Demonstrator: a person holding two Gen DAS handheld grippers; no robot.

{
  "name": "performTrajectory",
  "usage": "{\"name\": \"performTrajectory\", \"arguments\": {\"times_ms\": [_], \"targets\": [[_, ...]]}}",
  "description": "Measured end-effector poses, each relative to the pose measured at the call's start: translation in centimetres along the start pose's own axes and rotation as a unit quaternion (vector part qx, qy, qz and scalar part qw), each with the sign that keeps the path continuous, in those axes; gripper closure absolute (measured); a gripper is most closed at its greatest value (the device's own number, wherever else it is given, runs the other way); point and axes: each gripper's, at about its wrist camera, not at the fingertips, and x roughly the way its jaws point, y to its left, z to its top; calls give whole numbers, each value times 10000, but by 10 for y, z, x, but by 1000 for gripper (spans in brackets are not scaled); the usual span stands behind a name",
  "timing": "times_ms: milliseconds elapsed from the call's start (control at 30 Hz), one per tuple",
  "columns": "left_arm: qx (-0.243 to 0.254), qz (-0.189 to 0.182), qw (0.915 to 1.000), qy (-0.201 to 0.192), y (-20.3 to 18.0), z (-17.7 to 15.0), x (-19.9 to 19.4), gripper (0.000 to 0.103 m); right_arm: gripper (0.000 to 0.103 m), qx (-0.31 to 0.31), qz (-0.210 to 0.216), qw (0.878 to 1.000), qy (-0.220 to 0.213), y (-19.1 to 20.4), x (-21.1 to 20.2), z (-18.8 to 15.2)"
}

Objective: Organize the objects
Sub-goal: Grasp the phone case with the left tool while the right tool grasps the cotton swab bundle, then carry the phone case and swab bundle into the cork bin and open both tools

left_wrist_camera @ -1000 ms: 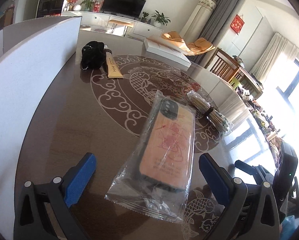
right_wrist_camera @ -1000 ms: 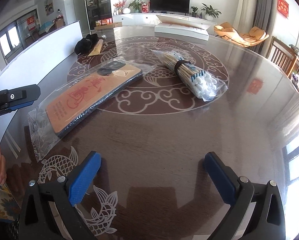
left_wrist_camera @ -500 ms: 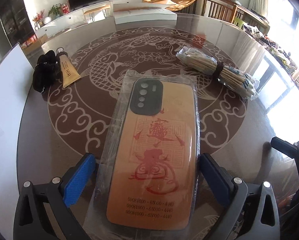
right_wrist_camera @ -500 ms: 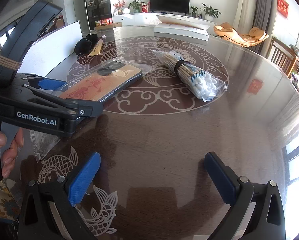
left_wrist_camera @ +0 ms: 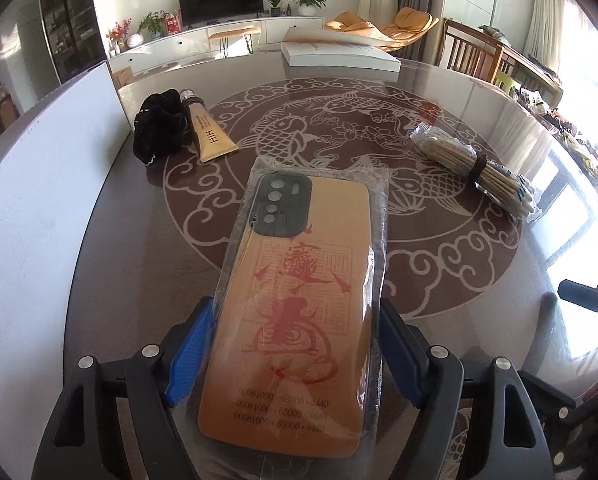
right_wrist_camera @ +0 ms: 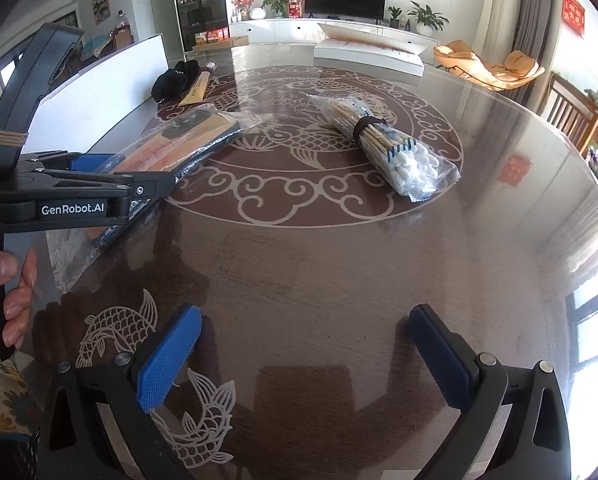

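The left gripper (left_wrist_camera: 295,354) is clamped on the orange phone case sealed in a clear plastic sleeve (left_wrist_camera: 299,304); its blue ribbed pads (left_wrist_camera: 189,356) press the two long edges of the sleeve near the case's lower half; the black camera block of the case points away from the gripper. In the right wrist view the far end of the case appears to rest on the dark round glass-topped table with a pale carp pattern (right_wrist_camera: 339,264), whether the near end is raised cannot be told.

The right gripper (right_wrist_camera: 305,354) hovers over bare tabletop with its blue pads well apart and nothing between them.

Beyond the case, to its left, a tan squeeze tube with a dark cap (left_wrist_camera: 209,132) lies touching a black fabric scrunchie (left_wrist_camera: 159,128); both sit just beside an upright white board (left_wrist_camera: 47,184) along the table's left edge. To the right of the case, well apart from it, lies a bag of wooden cotton swabs bound by a dark band (left_wrist_camera: 475,168); a flat white box (left_wrist_camera: 339,54) rests at the far edge of the table.
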Motion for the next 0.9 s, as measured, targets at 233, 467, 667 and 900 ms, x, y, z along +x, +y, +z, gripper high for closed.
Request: {"name": "performTrajectory", "arguments": {"times_ms": [233,467,667,900], "targets": [[-180,7,9997,-171,13,-18,-12,26,1,-862,-193,9960,151,-24,21,114],[-411,-204,9984,-316,23,-29,-23,27,74,-308,301,9937,1031,-46,70,128],[-575,-168,9961,-649,29,-32,-46,27,74,64,620,9964,568,-42,24,102],[-495,24,9950,-864,27,-23,-68,27,74,91,834,9959,349,-24,0,94]]}}
